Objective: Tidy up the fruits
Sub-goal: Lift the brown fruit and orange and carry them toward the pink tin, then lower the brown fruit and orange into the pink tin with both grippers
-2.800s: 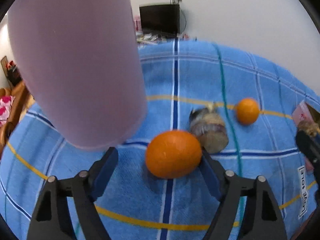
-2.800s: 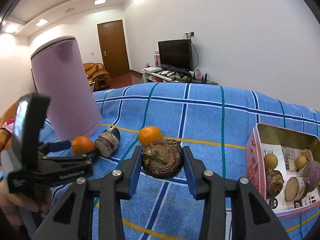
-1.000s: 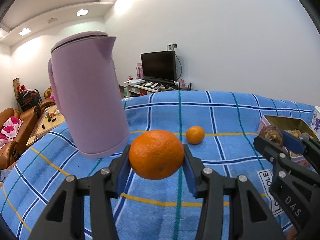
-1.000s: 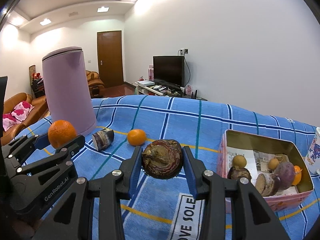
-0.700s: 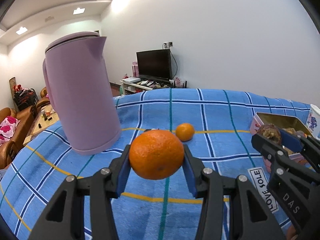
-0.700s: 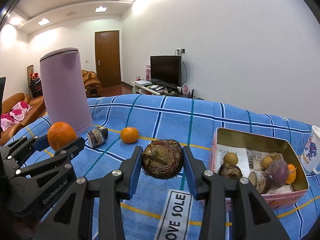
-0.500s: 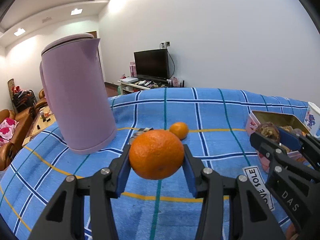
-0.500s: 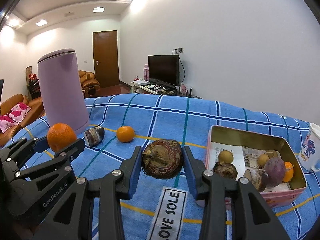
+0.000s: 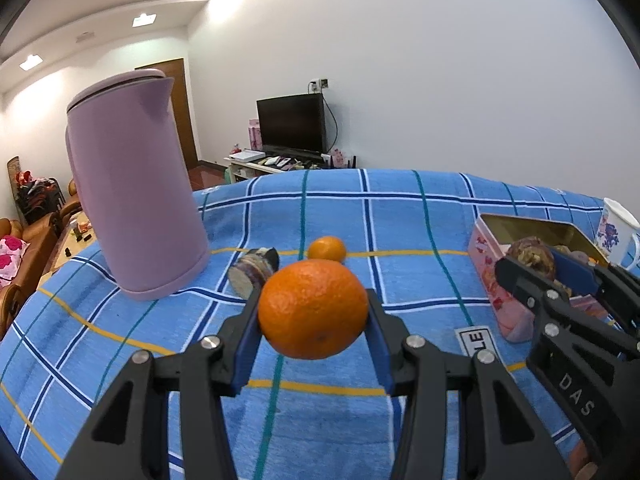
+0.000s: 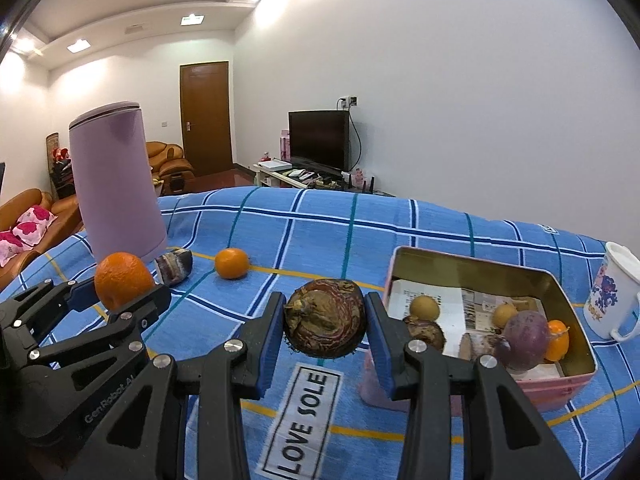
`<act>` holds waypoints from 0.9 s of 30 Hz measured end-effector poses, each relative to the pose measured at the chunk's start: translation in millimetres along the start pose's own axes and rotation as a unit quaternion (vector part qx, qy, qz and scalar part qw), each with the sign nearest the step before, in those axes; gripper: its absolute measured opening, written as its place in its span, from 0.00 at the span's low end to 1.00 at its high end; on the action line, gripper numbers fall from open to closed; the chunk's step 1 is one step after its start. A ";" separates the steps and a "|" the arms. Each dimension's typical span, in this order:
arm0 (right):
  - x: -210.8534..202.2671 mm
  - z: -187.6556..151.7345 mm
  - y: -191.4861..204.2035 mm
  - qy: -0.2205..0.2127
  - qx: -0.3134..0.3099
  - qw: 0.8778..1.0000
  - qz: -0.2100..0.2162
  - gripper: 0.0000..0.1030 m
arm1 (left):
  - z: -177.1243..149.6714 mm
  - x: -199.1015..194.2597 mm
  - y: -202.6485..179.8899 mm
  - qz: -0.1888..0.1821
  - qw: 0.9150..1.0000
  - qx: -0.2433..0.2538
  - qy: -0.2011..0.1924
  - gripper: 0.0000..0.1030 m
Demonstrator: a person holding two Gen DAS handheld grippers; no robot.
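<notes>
My left claw (image 9: 313,310) is clamped on a large orange (image 9: 313,309) and my right claw (image 10: 325,322) on a brown, shrivelled fruit (image 10: 325,323), both above the blue checked cloth (image 10: 280,232), with the pink tin (image 10: 560,378) of fruit just beyond.
</notes>
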State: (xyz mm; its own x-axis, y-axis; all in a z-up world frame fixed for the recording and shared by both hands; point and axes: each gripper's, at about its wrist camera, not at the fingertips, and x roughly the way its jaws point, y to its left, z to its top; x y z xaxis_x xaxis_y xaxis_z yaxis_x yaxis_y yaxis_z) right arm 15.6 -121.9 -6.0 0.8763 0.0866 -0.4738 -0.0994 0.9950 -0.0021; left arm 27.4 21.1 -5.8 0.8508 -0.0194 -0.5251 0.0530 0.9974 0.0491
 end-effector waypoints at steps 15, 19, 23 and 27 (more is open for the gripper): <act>-10.3 -2.8 -25.4 -0.005 0.004 1.000 -0.016 0.41 | 0.3 -3.7 -27.7 -0.016 1.000 0.009 0.000 0.48; -11.4 -3.2 -34.4 -0.005 0.010 1.000 -0.021 0.41 | 1.0 -7.3 -37.5 -0.024 1.000 0.013 -0.003 0.48; -14.7 -3.4 -42.2 -0.007 0.013 1.000 -0.026 0.41 | 3.0 -10.5 -49.1 -0.033 0.999 0.018 -0.006 0.48; -17.6 -3.5 -50.9 -0.010 0.014 0.999 -0.032 0.41 | 6.1 -12.4 -60.0 -0.044 0.999 0.021 -0.008 0.48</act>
State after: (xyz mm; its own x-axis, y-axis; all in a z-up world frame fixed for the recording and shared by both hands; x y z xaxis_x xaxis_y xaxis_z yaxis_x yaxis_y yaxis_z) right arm 3.6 -174.2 -0.7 0.8900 0.0235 -0.4553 -0.0296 0.9995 -0.0062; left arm 16.9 -39.0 2.9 0.8505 -0.1074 -0.5149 0.1493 0.9880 0.0404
